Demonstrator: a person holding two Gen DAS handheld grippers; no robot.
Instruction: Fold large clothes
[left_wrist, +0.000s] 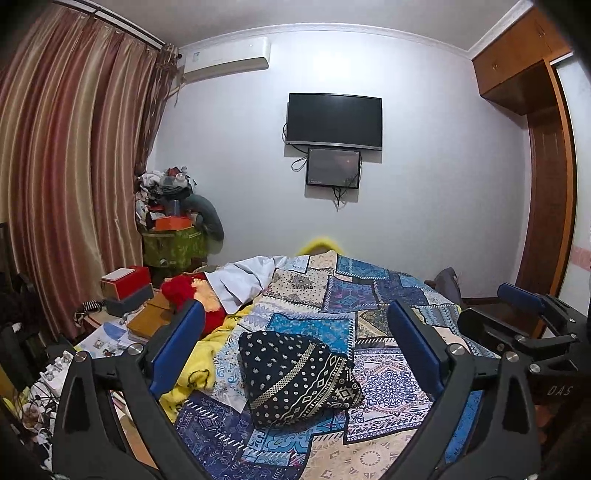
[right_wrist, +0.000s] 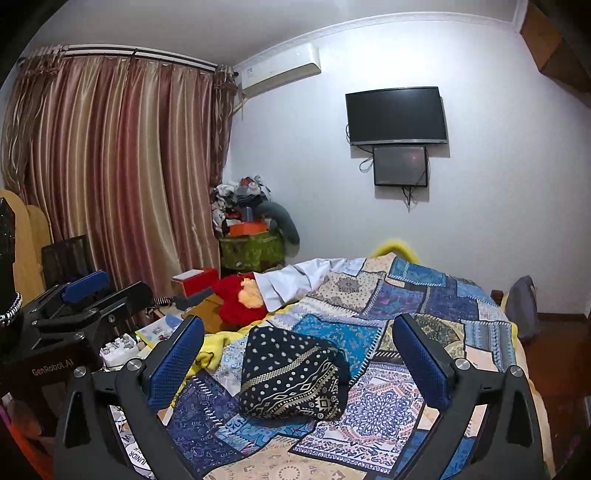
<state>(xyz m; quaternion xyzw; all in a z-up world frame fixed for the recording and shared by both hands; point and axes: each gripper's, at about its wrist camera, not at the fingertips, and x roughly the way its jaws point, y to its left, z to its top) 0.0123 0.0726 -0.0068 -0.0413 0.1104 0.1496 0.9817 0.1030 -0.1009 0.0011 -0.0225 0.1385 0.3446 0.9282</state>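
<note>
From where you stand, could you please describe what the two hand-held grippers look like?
Both look alike. The left hand-held gripper has a black angular frame with silver round bolts and two fingers faced with blue textured pads. The right hand-held gripper is built the same. White lettering marks the bodies: "GenRobot.AI" on the left one, seen from the right wrist view, and "DAS" on the right one.

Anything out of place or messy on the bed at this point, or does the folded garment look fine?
The black patterned garment lies as a compact bundle on the patchwork bedspread, nothing askew there. The far left corner is untidy: a white cloth lies crumpled beside a red plush toy. Both grippers are open and empty.
</note>
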